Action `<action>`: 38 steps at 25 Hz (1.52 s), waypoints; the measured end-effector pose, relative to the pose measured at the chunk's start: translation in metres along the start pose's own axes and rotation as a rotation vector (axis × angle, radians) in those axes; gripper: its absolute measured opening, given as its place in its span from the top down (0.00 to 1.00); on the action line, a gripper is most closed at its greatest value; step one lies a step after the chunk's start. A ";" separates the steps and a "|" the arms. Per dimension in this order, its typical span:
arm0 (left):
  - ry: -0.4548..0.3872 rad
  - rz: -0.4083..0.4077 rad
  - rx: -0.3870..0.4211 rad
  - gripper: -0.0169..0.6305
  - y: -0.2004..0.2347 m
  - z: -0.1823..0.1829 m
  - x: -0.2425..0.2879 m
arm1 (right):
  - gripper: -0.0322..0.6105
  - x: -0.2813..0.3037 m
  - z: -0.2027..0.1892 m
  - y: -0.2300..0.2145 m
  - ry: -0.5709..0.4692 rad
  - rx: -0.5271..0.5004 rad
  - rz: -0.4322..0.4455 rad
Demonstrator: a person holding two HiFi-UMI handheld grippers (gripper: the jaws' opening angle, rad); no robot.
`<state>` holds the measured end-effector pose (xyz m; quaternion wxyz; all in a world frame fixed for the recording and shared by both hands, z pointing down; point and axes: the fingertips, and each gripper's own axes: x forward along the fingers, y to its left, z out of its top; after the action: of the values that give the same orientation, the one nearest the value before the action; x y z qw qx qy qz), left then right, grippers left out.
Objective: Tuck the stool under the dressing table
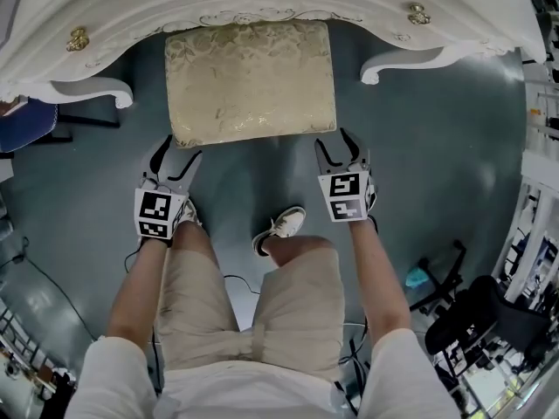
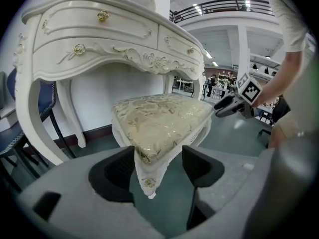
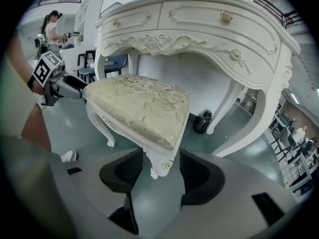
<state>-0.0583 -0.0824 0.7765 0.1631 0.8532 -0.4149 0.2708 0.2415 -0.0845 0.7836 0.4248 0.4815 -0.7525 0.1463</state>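
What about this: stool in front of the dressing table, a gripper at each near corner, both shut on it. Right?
Not shut: the two gripper views show left gripper and right gripper open, jaws apart either side of a stool corner, not pressing it. Rest stands, dressing table included.

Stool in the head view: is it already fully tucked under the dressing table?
No, most of the stool shows out in front of the dressing table, not beneath it.

Beige shorts (image 1: 253, 299), white sneakers (image 1: 281, 227), grey left gripper (image 1: 179, 150), grey right gripper (image 1: 336, 143).
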 end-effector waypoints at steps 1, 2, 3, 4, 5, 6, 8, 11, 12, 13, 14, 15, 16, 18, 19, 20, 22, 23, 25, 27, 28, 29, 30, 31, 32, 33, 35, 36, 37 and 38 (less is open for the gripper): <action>0.001 0.000 -0.002 0.51 -0.001 -0.001 0.002 | 0.58 0.003 0.000 -0.001 -0.001 -0.004 0.004; 0.001 0.003 -0.005 0.51 -0.001 -0.001 0.003 | 0.58 0.006 0.001 -0.001 -0.001 -0.011 0.008; -0.001 0.008 -0.012 0.51 -0.001 -0.001 0.004 | 0.58 0.009 0.003 0.000 -0.001 -0.025 0.012; -0.006 0.016 -0.021 0.51 0.000 0.000 0.005 | 0.58 0.011 0.005 0.001 -0.001 -0.041 0.014; -0.011 0.025 -0.032 0.52 0.001 0.001 0.006 | 0.58 0.012 0.007 0.001 -0.001 -0.055 0.016; -0.014 0.034 -0.039 0.53 0.002 0.001 0.006 | 0.58 0.013 0.009 0.002 0.000 -0.063 0.017; -0.014 0.050 -0.044 0.56 0.004 0.001 0.007 | 0.58 0.014 0.011 0.002 0.004 -0.062 0.020; -0.018 0.059 -0.057 0.57 0.004 0.000 0.008 | 0.58 0.015 0.011 0.002 -0.016 -0.049 0.022; -0.020 0.061 -0.064 0.57 0.005 0.001 0.009 | 0.58 0.016 0.011 0.002 -0.018 -0.043 0.025; -0.021 0.063 -0.070 0.57 0.006 0.002 0.010 | 0.58 0.016 0.012 0.002 -0.021 -0.040 0.026; -0.022 0.068 -0.074 0.57 0.008 0.002 0.011 | 0.58 0.017 0.013 0.002 -0.024 -0.037 0.025; -0.024 0.074 -0.078 0.57 0.010 0.003 0.012 | 0.58 0.018 0.015 0.002 -0.029 -0.033 0.021; -0.026 0.079 -0.081 0.57 0.012 0.003 0.014 | 0.58 0.020 0.017 0.001 -0.034 -0.028 0.016; -0.029 0.085 -0.083 0.58 0.018 0.006 0.018 | 0.58 0.024 0.023 -0.001 -0.040 -0.022 0.007; -0.030 0.086 -0.080 0.58 0.020 0.009 0.020 | 0.58 0.027 0.026 -0.003 -0.042 -0.021 0.002; -0.032 0.087 -0.077 0.58 0.023 0.011 0.023 | 0.58 0.030 0.030 -0.005 -0.043 -0.023 -0.002; -0.035 0.088 -0.070 0.58 0.029 0.015 0.028 | 0.58 0.034 0.035 -0.008 -0.047 -0.028 -0.008; -0.037 0.089 -0.068 0.58 0.032 0.017 0.030 | 0.59 0.036 0.037 -0.009 -0.049 -0.025 -0.010; -0.037 0.091 -0.066 0.58 0.038 0.020 0.034 | 0.59 0.039 0.041 -0.010 -0.055 -0.021 -0.012; -0.036 0.092 -0.064 0.58 0.043 0.022 0.036 | 0.59 0.041 0.044 -0.011 -0.056 -0.019 -0.014; -0.037 0.091 -0.062 0.58 0.044 0.023 0.037 | 0.59 0.042 0.045 -0.011 -0.055 -0.017 -0.015; -0.038 0.090 -0.060 0.58 0.044 0.024 0.038 | 0.59 0.043 0.046 -0.012 -0.053 -0.016 -0.016; -0.039 0.089 -0.058 0.58 0.045 0.024 0.038 | 0.59 0.043 0.047 -0.012 -0.051 -0.015 -0.016; -0.041 0.087 -0.056 0.58 0.045 0.024 0.038 | 0.59 0.043 0.047 -0.012 -0.050 -0.015 -0.015; -0.043 0.086 -0.055 0.58 0.045 0.024 0.038 | 0.59 0.043 0.047 -0.012 -0.049 -0.016 -0.014; -0.044 0.084 -0.054 0.58 0.045 0.024 0.038 | 0.59 0.043 0.047 -0.012 -0.049 -0.016 -0.012; -0.046 0.082 -0.055 0.58 0.045 0.024 0.039 | 0.59 0.043 0.047 -0.012 -0.047 -0.014 -0.009; -0.046 0.081 -0.056 0.58 0.045 0.024 0.039 | 0.59 0.044 0.047 -0.013 -0.047 -0.013 -0.009; -0.046 0.081 -0.056 0.58 0.045 0.025 0.039 | 0.59 0.045 0.048 -0.013 -0.048 -0.011 -0.010; -0.046 0.082 -0.058 0.58 0.046 0.025 0.040 | 0.59 0.046 0.049 -0.014 -0.049 -0.009 -0.012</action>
<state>-0.0663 -0.1476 0.7824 0.1668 0.8365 -0.4606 0.2455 0.2211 -0.1501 0.7875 0.4094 0.4875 -0.7604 0.1286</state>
